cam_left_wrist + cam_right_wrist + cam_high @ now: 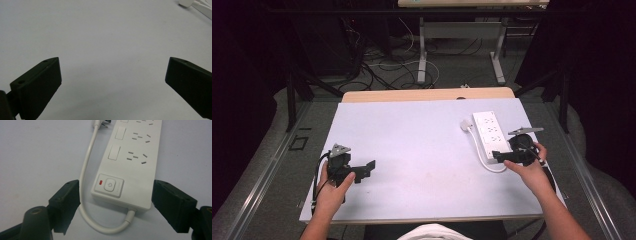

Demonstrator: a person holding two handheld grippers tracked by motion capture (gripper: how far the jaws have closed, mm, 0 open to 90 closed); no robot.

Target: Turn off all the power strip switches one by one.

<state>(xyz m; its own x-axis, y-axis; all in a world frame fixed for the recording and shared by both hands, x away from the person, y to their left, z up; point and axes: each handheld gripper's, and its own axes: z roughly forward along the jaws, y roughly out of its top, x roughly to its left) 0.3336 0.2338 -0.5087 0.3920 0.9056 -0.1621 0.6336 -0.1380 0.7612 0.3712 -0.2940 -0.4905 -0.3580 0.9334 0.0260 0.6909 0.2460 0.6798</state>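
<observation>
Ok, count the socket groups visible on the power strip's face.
3 in the right gripper view on the power strip: one above the power button, one beyond it, and a third cut off by the frame's top edge. More may lie beyond that.

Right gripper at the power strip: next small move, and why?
Probably close the right gripper further onto the switch end of the power strip. Its jaws straddle that end, the right one nearly touching, while the white cable loops inside the left jaw, so it may get pinched too.
</observation>
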